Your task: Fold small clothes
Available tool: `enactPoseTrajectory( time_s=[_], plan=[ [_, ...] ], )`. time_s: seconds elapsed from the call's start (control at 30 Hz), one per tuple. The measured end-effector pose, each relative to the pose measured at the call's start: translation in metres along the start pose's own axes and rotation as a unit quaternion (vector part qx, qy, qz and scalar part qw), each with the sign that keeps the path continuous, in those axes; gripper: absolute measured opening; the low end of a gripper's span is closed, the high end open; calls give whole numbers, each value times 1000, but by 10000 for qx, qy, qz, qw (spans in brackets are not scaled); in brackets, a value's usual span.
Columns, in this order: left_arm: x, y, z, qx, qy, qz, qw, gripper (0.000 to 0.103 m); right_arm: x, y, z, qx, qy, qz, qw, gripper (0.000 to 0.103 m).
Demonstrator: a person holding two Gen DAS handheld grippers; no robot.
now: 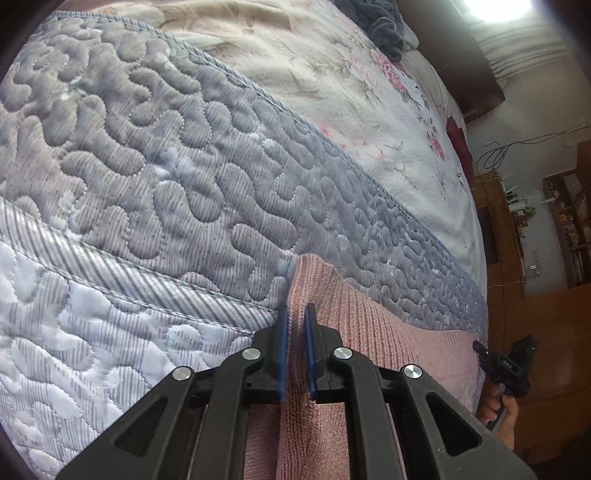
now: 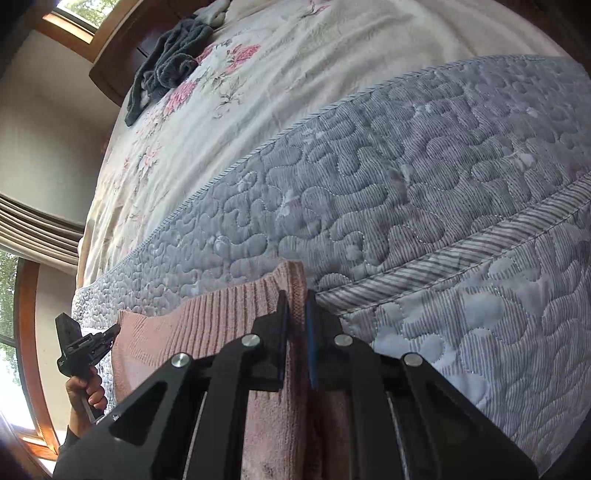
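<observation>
— Quilted grey bedspread (image 1: 155,192) fills both views. Where's the garment?

— I see the pink knit (image 1: 373,325) at the bed's near edge, stretched between my grippers.

— Fingers?

— Left gripper (image 1: 296,350) pinches one corner; right gripper (image 2: 296,339) pinches the other, both level, pointing across the bed.

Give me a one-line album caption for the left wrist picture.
Left gripper pinches a pink knit garment over a grey quilted bedspread, right gripper holding its far edge.

Soft daylight, blown-out window glare (image 1: 498,7) top right, heavy fisheye bending, dark vignetted corners.
</observation>
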State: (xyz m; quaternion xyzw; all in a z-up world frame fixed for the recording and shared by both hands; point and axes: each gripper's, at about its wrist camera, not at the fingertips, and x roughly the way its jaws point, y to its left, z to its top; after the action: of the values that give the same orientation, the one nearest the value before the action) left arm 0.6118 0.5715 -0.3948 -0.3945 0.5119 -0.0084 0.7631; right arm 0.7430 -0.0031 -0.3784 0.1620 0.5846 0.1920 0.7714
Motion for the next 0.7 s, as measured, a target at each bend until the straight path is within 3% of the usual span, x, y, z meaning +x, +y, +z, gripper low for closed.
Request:
enactPoseTrajectory(
  time_s=[0.07,0.13,0.23,0.27,0.3,0.37,0.43,0.47,0.5,0.6,0.7],
  plan=[
    [-4,2,-1,-90,-61,6,9999,10,6,0,-3,-93,26,-140,9999,12],
    [-29,0,-5,-185,-495,11,9986,11,-9,5,-8,-115,-302,-334,9989,19],
    [-59,-23,-16,156,-772,-684,9945,11,-47,28,-26,-496,-891,-5,9948,26],
    [-58,-30,-22,268,-645,-978,9928,11,-51,33,-34,-534,-882,179,9945,32],
    [-51,-36,-26,356,-457,-1037,9929,12,-49,35,-41,-575,-730,351,9951,34],
    [-27,-39,-36,458,-36,-741,9962,12,-32,26,-54,-436,-351,394,9977,33],
    [-5,-27,-43,423,177,-201,9987,9,-17,10,-62,-351,-167,195,9991,16],
    [-1,-20,-45,353,190,-181,9990,6,-14,2,-65,-293,-164,228,9992,10],
    [-3,-16,-45,261,167,-231,9993,4,-16,-4,-66,-175,-161,266,9994,0],
    [-34,-29,-56,523,-66,-585,9969,6,-48,1,-76,-75,-388,530,9978,10],
    [-54,-41,-90,986,94,-1027,9898,9,-69,15,-111,-314,-392,914,9945,10]
  ],
)
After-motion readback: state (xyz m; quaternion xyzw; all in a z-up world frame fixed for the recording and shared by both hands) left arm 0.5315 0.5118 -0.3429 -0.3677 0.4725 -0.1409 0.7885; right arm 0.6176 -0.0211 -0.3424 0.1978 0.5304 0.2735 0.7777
